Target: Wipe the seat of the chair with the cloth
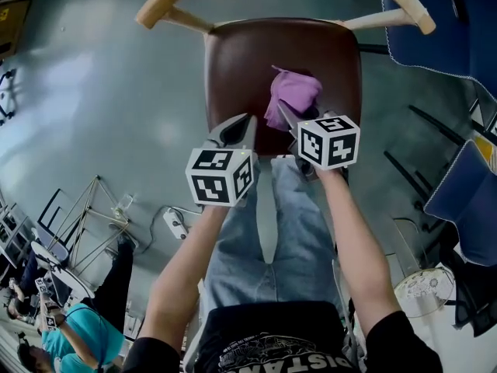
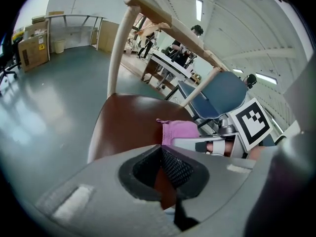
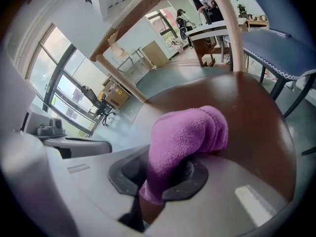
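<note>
Currently both forearms (image 1: 353, 239) extend forward, side by side. The right gripper (image 1: 286, 117) clamps the cloth (image 1: 295, 92) on the seat (image 1: 241, 68); the left gripper (image 1: 248, 120) is closed and empty.

The left forearm (image 1: 182, 274) and right forearm (image 1: 351, 235), both bare, stretch forward side by side. The left claw (image 1: 242, 127) has its jaws pressed together with nothing between them. The right claw (image 1: 287, 116) is clamped on the cloth (image 1: 295, 92).
</note>
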A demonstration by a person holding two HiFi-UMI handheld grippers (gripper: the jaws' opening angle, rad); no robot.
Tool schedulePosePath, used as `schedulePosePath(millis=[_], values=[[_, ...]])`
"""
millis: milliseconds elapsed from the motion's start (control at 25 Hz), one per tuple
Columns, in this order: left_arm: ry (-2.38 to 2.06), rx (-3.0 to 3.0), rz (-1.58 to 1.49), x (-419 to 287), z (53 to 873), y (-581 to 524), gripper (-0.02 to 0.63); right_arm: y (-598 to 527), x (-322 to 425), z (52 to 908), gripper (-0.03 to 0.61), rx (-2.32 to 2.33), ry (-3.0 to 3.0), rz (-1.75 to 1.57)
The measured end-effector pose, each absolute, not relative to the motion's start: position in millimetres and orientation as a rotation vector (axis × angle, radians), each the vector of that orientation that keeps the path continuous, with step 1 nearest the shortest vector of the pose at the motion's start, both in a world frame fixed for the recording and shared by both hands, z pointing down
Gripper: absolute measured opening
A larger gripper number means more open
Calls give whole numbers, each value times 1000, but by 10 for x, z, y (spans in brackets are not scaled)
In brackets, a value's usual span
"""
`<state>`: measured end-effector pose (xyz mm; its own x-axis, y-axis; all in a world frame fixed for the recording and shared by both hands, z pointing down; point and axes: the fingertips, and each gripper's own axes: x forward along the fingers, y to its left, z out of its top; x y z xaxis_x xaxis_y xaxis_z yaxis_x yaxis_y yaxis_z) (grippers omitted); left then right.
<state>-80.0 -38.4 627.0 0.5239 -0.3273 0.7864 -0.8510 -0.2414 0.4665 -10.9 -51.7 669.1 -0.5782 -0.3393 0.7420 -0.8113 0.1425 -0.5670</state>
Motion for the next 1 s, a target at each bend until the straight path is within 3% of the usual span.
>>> schedulePosePath(millis=[640, 1000], values=[[-953, 1822, 707, 158, 6258, -228, 2, -316, 1310, 6755, 61, 1231, -1912, 1451], [-952, 1825, 731, 254, 6278, -134, 2, -235, 1782, 6809, 61, 1307, -1896, 1472]])
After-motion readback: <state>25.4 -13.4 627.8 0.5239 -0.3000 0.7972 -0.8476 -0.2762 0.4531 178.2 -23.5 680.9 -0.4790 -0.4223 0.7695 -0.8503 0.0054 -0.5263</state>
